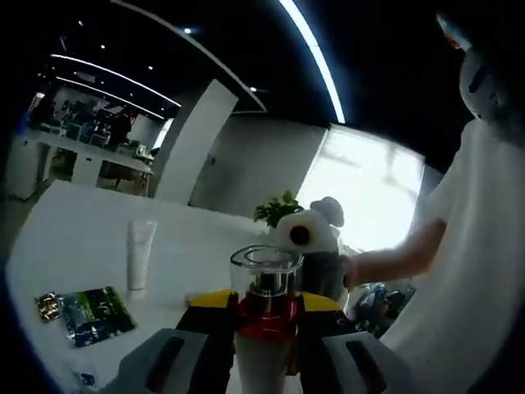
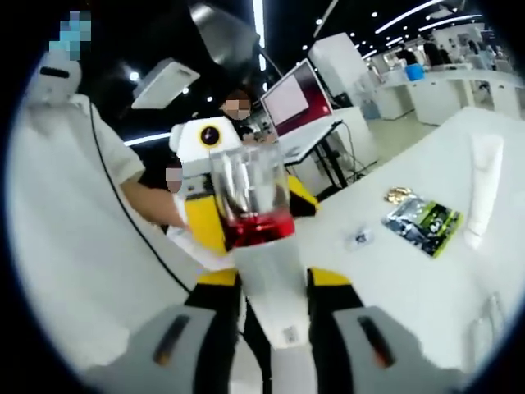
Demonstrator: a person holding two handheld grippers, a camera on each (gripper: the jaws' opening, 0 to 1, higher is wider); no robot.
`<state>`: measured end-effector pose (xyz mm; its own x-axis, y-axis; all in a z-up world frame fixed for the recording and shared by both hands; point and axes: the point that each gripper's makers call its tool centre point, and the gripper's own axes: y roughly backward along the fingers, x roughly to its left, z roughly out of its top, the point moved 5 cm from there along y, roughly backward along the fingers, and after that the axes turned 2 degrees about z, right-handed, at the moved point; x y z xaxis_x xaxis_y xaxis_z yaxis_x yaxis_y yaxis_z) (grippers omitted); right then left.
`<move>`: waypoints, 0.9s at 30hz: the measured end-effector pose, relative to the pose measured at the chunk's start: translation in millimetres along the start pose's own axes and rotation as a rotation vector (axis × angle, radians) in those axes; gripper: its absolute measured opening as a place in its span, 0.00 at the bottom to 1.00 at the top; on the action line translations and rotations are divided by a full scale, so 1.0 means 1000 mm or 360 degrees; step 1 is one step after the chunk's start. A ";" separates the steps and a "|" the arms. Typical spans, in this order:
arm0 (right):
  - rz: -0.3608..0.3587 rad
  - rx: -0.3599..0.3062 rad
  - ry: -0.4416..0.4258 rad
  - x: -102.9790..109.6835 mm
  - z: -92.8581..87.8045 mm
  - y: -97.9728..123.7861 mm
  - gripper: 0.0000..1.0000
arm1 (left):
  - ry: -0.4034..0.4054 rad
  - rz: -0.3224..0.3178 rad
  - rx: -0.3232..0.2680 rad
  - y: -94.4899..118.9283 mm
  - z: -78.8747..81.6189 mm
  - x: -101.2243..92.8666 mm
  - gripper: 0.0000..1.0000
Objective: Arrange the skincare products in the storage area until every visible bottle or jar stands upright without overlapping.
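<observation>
A white pump bottle (image 1: pixel 264 275) with a red collar and a clear cap stands upright between the jaws of my left gripper (image 1: pixel 264 332), which is shut on its body. The same bottle (image 2: pixel 250 197) is also held from the opposite side by my right gripper (image 2: pixel 275 308), shut on its white lower body. Each gripper shows behind the bottle in the other's view. A white tube (image 1: pixel 141 253) lies flat on the white table (image 1: pixel 74 238) to the left; in the right gripper view the tube (image 2: pixel 484 193) lies at the far right.
A green sachet (image 1: pixel 94 313) and a small gold packet (image 1: pixel 47 305) lie near the tube; the right gripper view shows the sachet (image 2: pixel 422 222) beside a small wrapper (image 2: pixel 358 239). A green plant (image 1: pixel 275 209) stands behind. A person in white (image 1: pixel 467 271) is close by.
</observation>
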<state>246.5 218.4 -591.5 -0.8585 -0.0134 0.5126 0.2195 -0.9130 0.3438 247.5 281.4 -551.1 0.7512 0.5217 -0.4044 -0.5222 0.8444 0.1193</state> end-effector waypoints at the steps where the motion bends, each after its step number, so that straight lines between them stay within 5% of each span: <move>1: -0.0011 0.0018 -0.0004 -0.001 -0.002 -0.001 0.33 | -0.0028 0.0005 0.0035 -0.001 -0.003 0.000 0.28; 27: -0.0262 0.0213 -0.0071 -0.012 -0.053 0.000 0.45 | -0.0176 0.0079 0.0230 -0.017 -0.047 0.015 0.27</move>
<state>232.5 196.8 -639.2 -0.8673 0.1521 0.4741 0.1403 -0.8389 0.5258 248.2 269.0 -601.7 0.7699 0.5667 -0.2935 -0.5024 0.8218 0.2689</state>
